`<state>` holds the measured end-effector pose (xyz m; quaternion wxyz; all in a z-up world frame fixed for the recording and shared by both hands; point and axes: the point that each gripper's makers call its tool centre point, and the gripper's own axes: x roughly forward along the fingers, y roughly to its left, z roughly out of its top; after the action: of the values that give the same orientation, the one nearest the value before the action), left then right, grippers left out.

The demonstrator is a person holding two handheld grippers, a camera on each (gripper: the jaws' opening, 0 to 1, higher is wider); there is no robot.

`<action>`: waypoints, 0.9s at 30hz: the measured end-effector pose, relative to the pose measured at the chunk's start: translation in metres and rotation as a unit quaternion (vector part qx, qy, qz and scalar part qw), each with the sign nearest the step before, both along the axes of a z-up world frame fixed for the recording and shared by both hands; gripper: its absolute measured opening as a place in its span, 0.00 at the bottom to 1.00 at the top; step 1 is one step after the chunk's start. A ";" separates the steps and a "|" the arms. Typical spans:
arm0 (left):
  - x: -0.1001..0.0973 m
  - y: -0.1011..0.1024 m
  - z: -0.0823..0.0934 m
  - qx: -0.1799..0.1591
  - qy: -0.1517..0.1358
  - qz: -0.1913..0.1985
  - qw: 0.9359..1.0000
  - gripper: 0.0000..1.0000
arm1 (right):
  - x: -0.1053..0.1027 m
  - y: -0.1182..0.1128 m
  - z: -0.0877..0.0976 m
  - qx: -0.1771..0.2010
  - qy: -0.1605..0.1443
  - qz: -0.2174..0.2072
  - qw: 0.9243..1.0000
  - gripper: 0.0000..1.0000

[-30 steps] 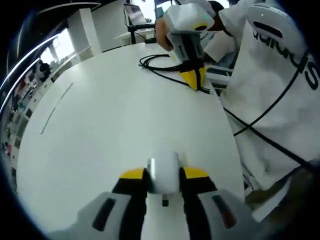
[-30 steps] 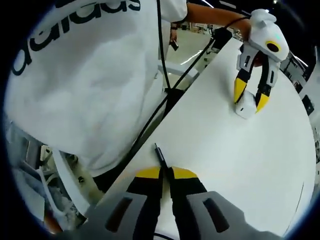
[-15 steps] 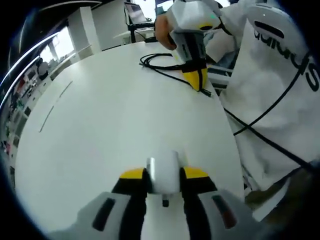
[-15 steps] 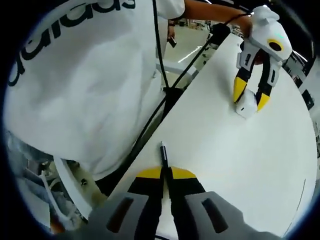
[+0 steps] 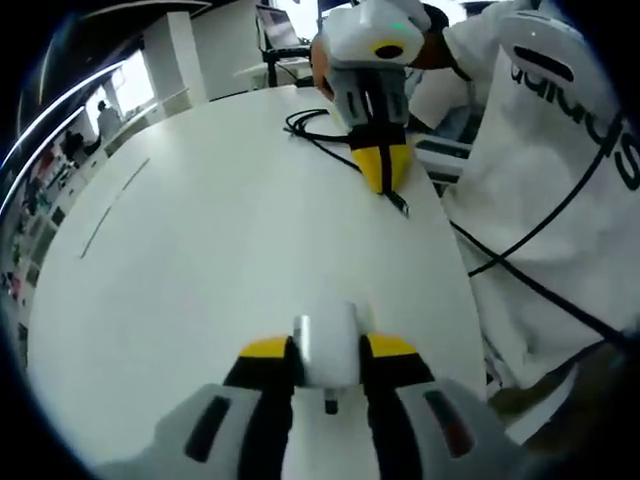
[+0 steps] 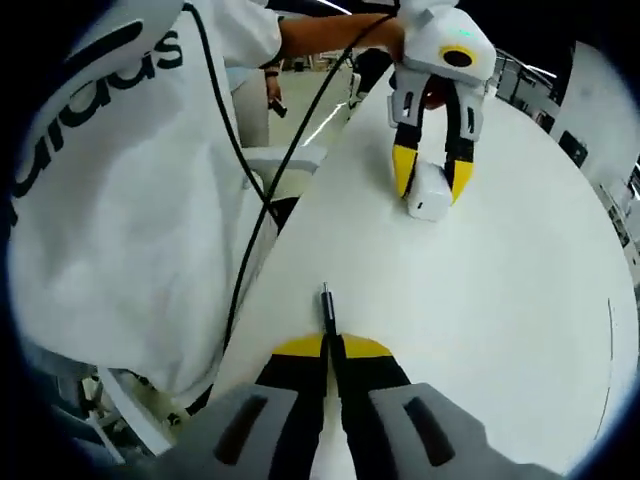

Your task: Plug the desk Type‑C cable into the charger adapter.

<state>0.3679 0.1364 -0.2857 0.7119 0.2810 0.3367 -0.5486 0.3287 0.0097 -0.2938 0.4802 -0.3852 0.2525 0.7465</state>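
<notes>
In the left gripper view my left gripper is shut on the white charger adapter, held low over the white table. My right gripper hangs further off near the table's right edge, with the black cable end poking out below its yellow jaws. In the right gripper view my right gripper is shut on the Type-C cable, whose plug sticks out ahead of the jaws. Beyond it the left gripper grips the adapter on the table. The plug and the adapter are well apart.
The rest of the black cable lies coiled on the far part of the table. A person in a white shirt stands along the table's edge, with thin black cords hanging in front. Desks and a monitor stand behind.
The right gripper has turned with the cable plug so it now points toward the adapter. The left gripper keeps the adapter in the same place.
</notes>
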 end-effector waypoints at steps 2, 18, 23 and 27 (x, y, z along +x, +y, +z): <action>0.000 0.000 0.000 0.001 0.001 0.000 1.000 0.25 | 0.003 0.004 0.001 0.006 0.000 -0.010 1.000 0.02; -0.002 -0.011 -0.001 0.001 0.013 0.004 1.000 0.25 | 0.019 0.036 0.007 0.042 -0.006 -0.072 0.996 0.02; -0.002 -0.018 -0.001 -0.005 0.015 0.007 1.000 0.25 | 0.025 0.044 0.006 0.045 -0.003 -0.091 0.995 0.02; -0.002 -0.022 -0.001 -0.005 0.017 0.014 1.000 0.25 | 0.029 0.049 0.006 0.047 0.002 -0.105 0.993 0.02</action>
<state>0.3664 0.1141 -0.2863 0.7147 0.2632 0.3503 -0.5451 0.3579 0.0584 -0.2875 0.5729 -0.3323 0.2570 0.7038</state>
